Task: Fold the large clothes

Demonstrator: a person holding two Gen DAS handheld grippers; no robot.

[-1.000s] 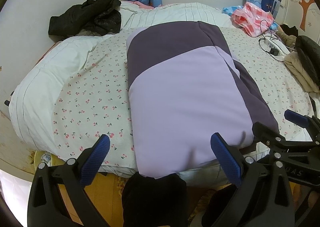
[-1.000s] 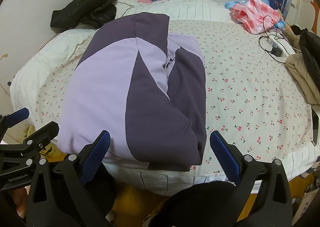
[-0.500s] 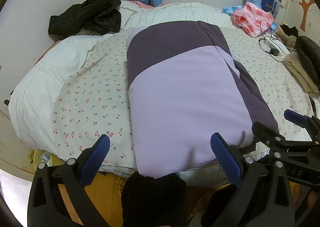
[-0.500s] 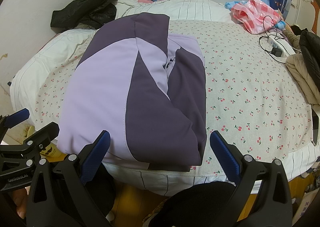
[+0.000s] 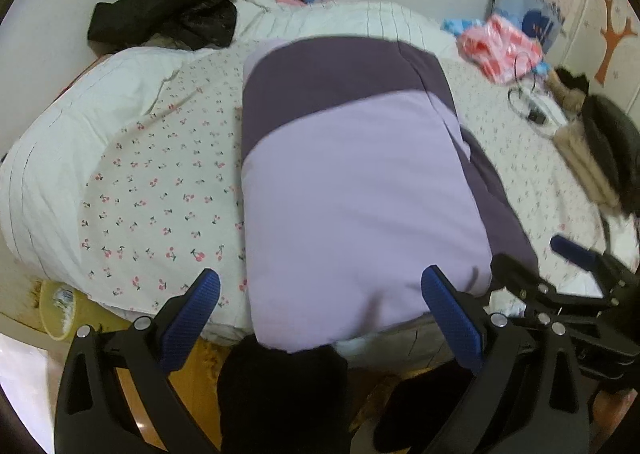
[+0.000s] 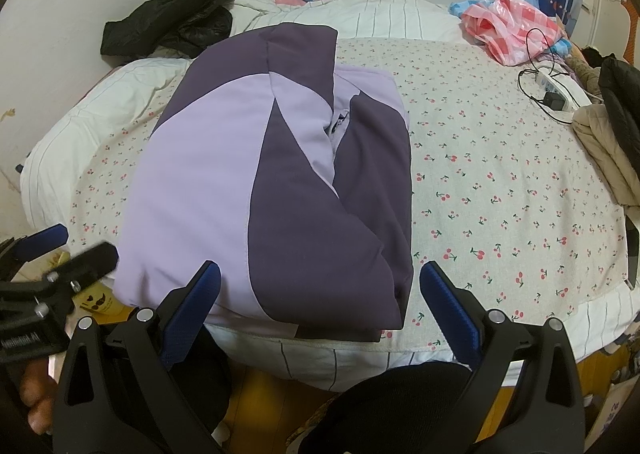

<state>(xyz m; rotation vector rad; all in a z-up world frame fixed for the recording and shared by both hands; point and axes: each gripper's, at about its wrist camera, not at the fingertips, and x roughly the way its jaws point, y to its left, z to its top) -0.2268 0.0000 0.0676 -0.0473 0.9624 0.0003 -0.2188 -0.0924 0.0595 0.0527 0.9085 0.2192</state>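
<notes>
Both hand-held grippers are hovering at the near edge of the bed, holding nothing. The left hand-held gripper is spreading its blue-padded fingers wide, clear of the fabric. The right hand-held gripper is gaping just as wide. Before them, the folded purple jacket is lying flat on the cherry-print sheet, its near end reaching the mattress edge.
</notes>
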